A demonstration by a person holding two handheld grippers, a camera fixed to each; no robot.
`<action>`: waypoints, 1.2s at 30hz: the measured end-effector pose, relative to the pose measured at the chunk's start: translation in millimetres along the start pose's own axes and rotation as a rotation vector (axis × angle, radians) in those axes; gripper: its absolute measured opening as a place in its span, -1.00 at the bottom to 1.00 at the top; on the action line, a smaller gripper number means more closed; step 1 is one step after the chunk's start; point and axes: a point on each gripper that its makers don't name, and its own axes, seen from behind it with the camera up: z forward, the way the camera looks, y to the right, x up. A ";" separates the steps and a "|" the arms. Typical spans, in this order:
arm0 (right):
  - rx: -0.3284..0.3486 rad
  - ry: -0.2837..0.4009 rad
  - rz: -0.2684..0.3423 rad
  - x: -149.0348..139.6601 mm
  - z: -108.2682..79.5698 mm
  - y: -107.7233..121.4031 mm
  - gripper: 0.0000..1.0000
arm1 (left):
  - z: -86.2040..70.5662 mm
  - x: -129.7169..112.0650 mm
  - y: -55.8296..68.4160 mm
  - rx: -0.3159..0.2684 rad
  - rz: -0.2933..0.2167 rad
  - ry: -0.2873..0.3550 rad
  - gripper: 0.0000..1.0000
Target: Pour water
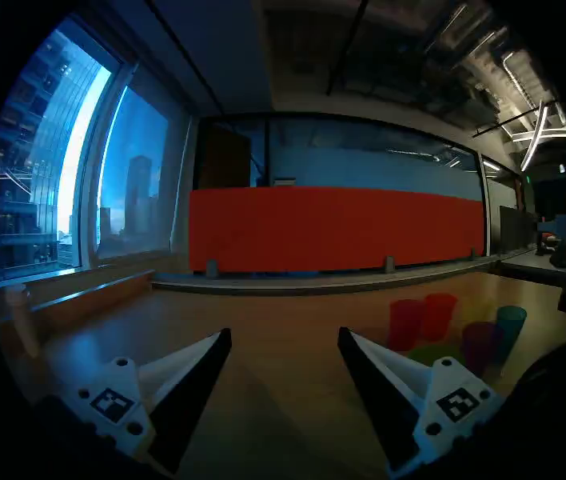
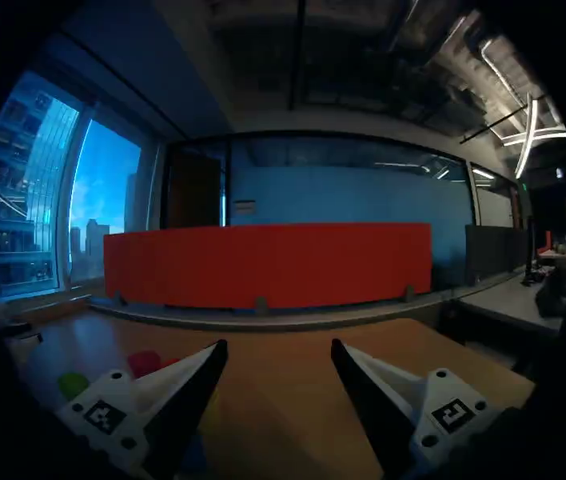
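Observation:
Several coloured plastic cups stand together on the wooden table point(image 1: 283, 360) in the left gripper view: two red cups point(image 1: 420, 320), a purple cup point(image 1: 481, 344), a teal cup point(image 1: 511, 324) and something green low between them. They sit to the right, just past the right finger of my left gripper point(image 1: 284, 340), which is open with nothing between its fingers. In the right gripper view my right gripper point(image 2: 277, 348) is open and empty too. At its left, behind the left finger, a red cup point(image 2: 145, 362) and a green cup point(image 2: 73, 385) peek out.
A long red panel point(image 1: 335, 228) runs along the table's far edge, with glass walls behind it. Large windows point(image 1: 51, 176) and a wooden ledge lie to the left. A grey desk point(image 2: 515, 300) with dark items stands at the right.

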 end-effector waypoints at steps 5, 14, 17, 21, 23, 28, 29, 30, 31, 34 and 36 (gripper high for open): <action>0.001 0.021 -0.045 1.7 -2.6 0.7 1.00 | 0.1 0.0 0.2 0.000 0.000 0.000 0.99; 0.000 0.060 -0.059 -3.6 2.0 -3.8 1.00 | 0.7 0.7 -0.3 0.000 0.001 0.000 0.99; 0.001 0.066 -0.052 -10.4 5.4 -5.6 1.00 | 0.5 0.6 -0.3 0.000 0.000 0.000 0.99; 0.002 0.057 -0.050 -24.0 8.7 -6.2 1.00 | 0.2 0.4 -0.2 0.000 0.000 0.000 0.98; 0.002 0.051 -0.049 -30.7 9.1 -4.9 1.00 | 0.2 0.2 0.0 0.000 0.000 0.000 0.99; 0.003 0.041 -0.051 -45.4 9.1 -0.5 1.00 | 0.1 -0.1 0.2 0.000 0.000 0.000 0.99; 0.002 0.040 -0.053 -47.5 8.7 0.5 1.00 | 0.0 -0.1 0.3 0.000 0.000 0.000 0.99; 0.001 0.039 -0.054 -49.6 8.3 1.5 1.00 | 0.0 -0.2 0.3 0.000 0.000 0.000 0.99; 0.000 0.038 -0.055 -51.5 7.7 2.7 1.00 | -0.1 -0.2 0.3 0.000 0.000 0.000 0.99; -0.002 0.036 -0.055 -56.7 6.1 6.1 1.00 | -0.3 0.0 0.2 0.000 0.000 0.000 0.99; -0.005 0.032 -0.051 -60.3 5.6 8.5 1.00 | -0.3 0.2 0.1 0.000 0.001 0.000 0.99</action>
